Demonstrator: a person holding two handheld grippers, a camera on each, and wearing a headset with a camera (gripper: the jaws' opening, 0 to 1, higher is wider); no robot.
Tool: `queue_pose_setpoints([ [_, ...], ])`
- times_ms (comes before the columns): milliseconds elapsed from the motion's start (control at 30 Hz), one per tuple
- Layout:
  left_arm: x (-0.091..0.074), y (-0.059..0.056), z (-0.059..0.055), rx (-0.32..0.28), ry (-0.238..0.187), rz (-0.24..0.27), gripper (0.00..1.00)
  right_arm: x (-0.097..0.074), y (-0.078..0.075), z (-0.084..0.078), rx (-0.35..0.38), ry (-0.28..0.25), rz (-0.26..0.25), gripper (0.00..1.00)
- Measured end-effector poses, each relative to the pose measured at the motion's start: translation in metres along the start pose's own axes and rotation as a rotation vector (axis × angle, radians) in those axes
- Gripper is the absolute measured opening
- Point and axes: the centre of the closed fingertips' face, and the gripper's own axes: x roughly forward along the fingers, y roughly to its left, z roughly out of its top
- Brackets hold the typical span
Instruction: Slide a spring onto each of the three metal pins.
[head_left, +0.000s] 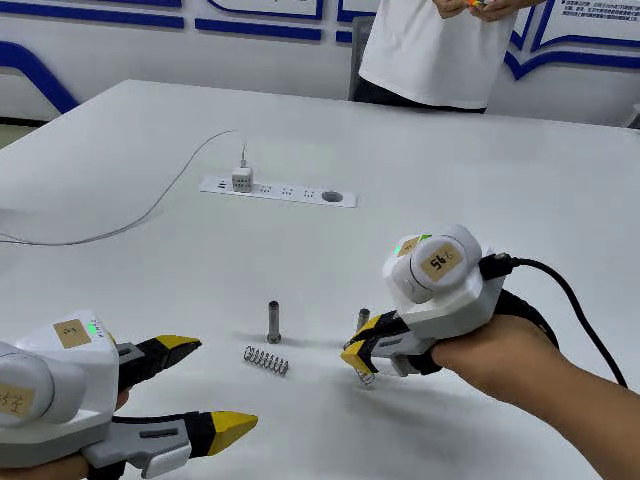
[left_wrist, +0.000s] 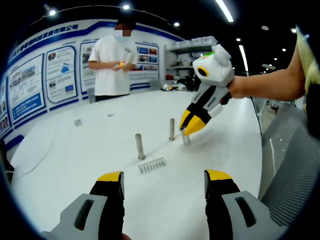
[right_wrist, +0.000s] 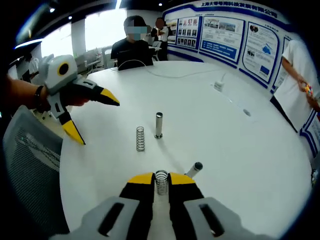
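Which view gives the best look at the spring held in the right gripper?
The right gripper view: the held spring sits end-on, coils clear, clamped between the yellow tips of the right gripper. The head view and left gripper view show its lower end, small, poking below those tips.

White table (head_left: 450, 180), grey pin (head_left: 273, 321), silvery spring (head_left: 265, 360), jaws black with yellow tips.

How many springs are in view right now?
2. One spring lies on the table beside a pin; the other spring is held in the right gripper's jaws. More may be hidden behind that gripper.
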Motion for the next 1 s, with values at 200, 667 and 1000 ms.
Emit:
queue_pose_setpoints([
  [200, 0.0, 0.0, 0.001, 0.001, -0.001, 0.0, 0.66, -0.005, -0.001, 0.001, 0.017, -0.018, -0.008, 0.12],
  [667, 0.001, 0.0, 0.002, 0.005, -0.003, -0.007, 0.66, -0.022, 0.0, 0.01, 0.033, -0.054, -0.018, 0.12],
  [1000, 0.001, 0.001, 0.001, 0.006, -0.003, -0.007, 0.66, -0.037, -0.006, 0.024, 0.03, -0.078, -0.036, 0.12],
])
